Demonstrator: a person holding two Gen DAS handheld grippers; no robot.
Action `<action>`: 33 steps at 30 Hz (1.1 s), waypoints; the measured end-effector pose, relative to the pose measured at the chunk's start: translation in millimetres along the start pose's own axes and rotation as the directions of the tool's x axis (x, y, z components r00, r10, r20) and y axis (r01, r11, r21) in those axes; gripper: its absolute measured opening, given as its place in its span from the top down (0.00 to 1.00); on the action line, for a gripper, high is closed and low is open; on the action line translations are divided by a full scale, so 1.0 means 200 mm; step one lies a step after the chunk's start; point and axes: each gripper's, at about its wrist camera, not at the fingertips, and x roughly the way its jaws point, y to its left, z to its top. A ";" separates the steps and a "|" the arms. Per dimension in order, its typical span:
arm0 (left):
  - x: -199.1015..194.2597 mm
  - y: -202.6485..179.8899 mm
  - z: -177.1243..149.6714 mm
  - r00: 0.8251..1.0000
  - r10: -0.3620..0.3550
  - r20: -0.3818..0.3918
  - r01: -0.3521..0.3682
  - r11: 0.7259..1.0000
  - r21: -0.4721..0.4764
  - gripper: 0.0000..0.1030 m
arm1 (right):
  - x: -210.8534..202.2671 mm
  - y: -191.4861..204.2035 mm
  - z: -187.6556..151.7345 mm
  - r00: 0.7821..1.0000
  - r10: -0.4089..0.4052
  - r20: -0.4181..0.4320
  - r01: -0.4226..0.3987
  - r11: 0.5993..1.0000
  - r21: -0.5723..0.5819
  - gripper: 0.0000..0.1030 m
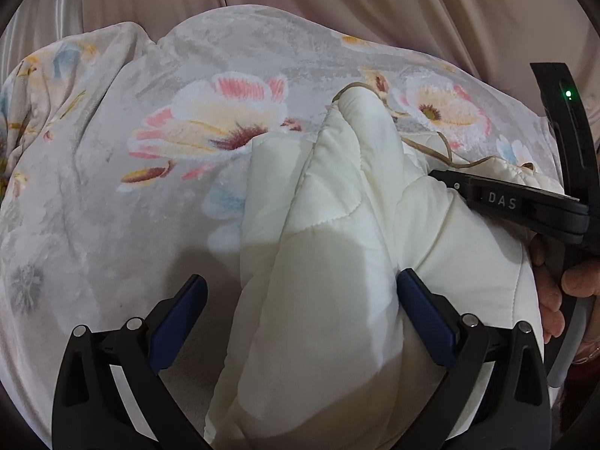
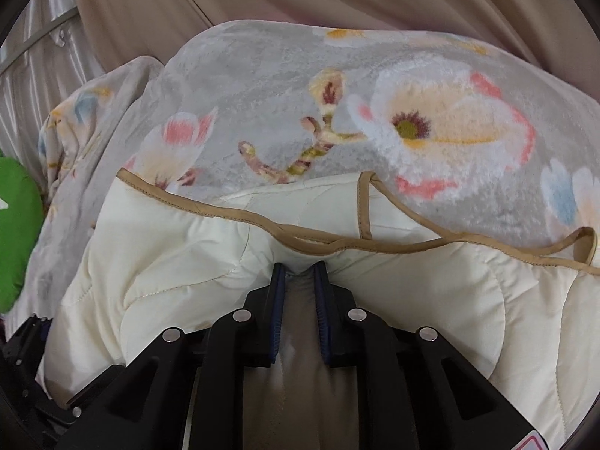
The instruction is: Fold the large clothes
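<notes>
A cream quilted comforter (image 1: 330, 247) with tan edge binding (image 2: 262, 221) lies bunched on the grey floral blanket (image 1: 112, 195). The left gripper (image 1: 300, 300) stands wide, its blue fingers either side of a raised fold of the comforter. The right gripper (image 2: 298, 268), at the comforter's bound edge, is pinched narrow on the comforter just below the binding.
</notes>
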 end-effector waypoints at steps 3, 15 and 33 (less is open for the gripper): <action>0.01 0.00 0.01 1.000 -0.003 -0.008 0.003 1.000 -0.005 0.04 | -0.03 -0.06 0.00 0.999 0.048 0.021 -0.049 0.998 0.042 0.87; -0.22 -0.18 0.22 0.992 -0.068 0.103 0.055 0.990 0.130 0.05 | -0.96 -0.91 -0.44 0.942 -0.272 0.197 0.208 0.932 0.296 0.79; 0.19 -0.29 0.30 0.996 0.075 0.048 -0.080 0.988 0.129 0.04 | -0.82 -1.21 -0.60 0.903 -0.400 0.156 0.306 0.854 0.421 0.91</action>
